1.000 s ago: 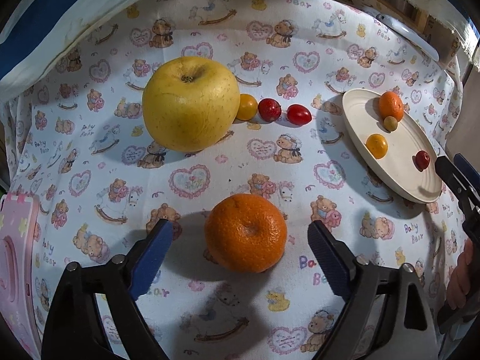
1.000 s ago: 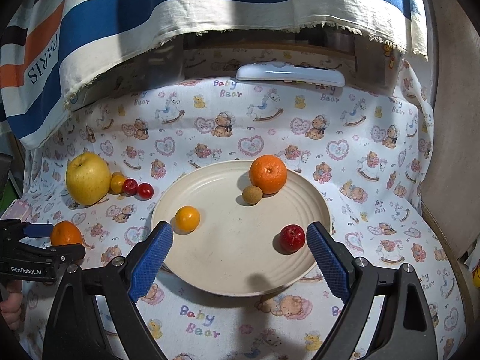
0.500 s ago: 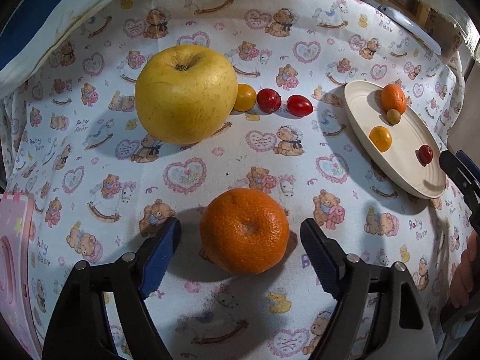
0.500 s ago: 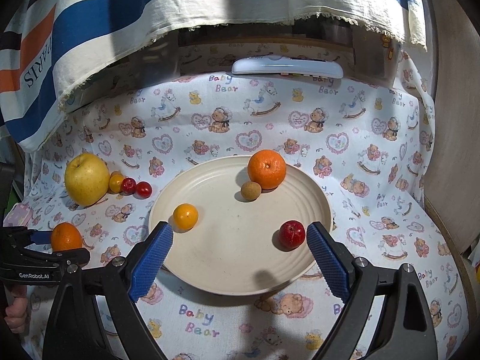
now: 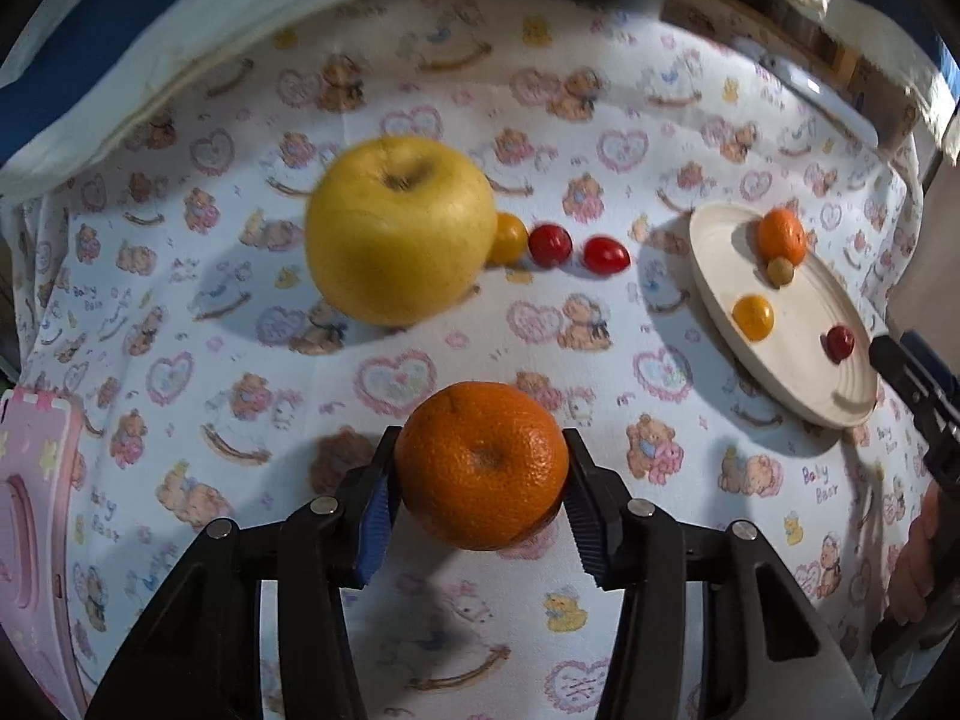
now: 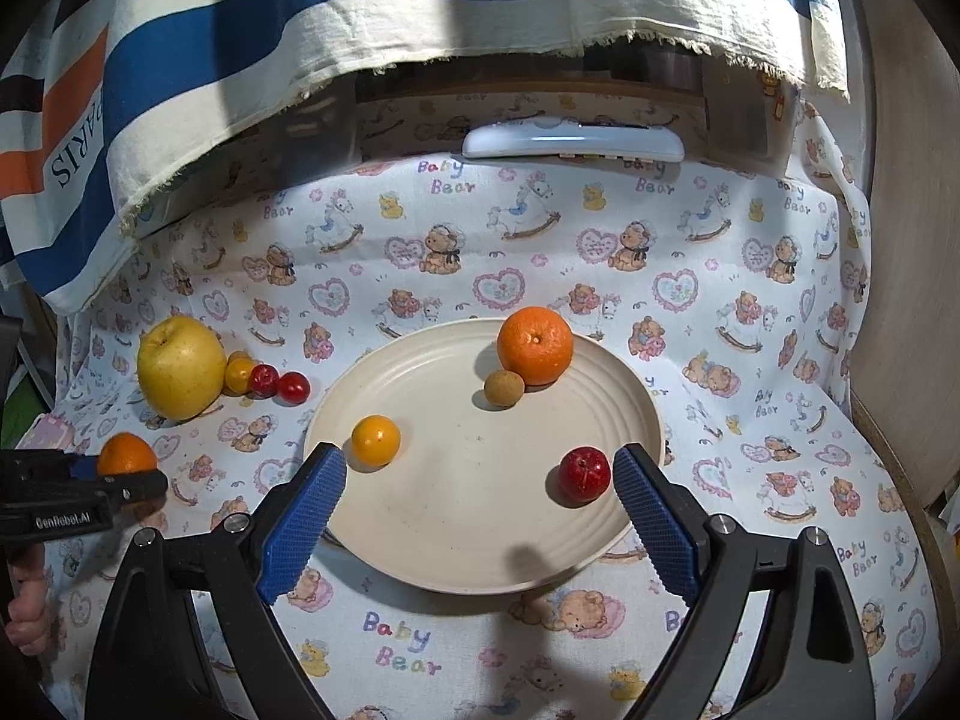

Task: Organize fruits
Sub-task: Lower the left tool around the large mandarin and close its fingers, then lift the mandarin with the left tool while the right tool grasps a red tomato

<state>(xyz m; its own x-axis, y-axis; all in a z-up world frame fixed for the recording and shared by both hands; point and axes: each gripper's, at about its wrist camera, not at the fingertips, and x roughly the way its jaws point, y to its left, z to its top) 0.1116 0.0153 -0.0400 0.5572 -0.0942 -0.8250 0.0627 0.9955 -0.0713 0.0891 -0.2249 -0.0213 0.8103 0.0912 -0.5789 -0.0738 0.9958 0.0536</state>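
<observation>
My left gripper (image 5: 480, 498) is shut on an orange mandarin (image 5: 481, 463) and holds it just above the bear-print cloth; it also shows in the right wrist view (image 6: 126, 455). Behind it lie a big yellow apple (image 5: 399, 229), a yellow cherry tomato (image 5: 509, 238) and two red cherry tomatoes (image 5: 549, 245) in a row. A cream plate (image 6: 480, 516) holds a second mandarin (image 6: 534, 345), a small brown fruit (image 6: 503, 387), a yellow tomato (image 6: 375, 440) and a red fruit (image 6: 584, 474). My right gripper (image 6: 479, 510) is open and empty over the plate's near side.
A white remote-like device (image 6: 573, 141) lies at the back of the cloth. A striped blue, white and orange fabric (image 6: 300, 18) hangs over the back. A pink object (image 5: 30, 516) sits at the left edge. A wooden wall (image 6: 906, 300) stands on the right.
My left gripper has closed its jaws on the mandarin and has lifted slightly. The right gripper has stayed over the plate, open.
</observation>
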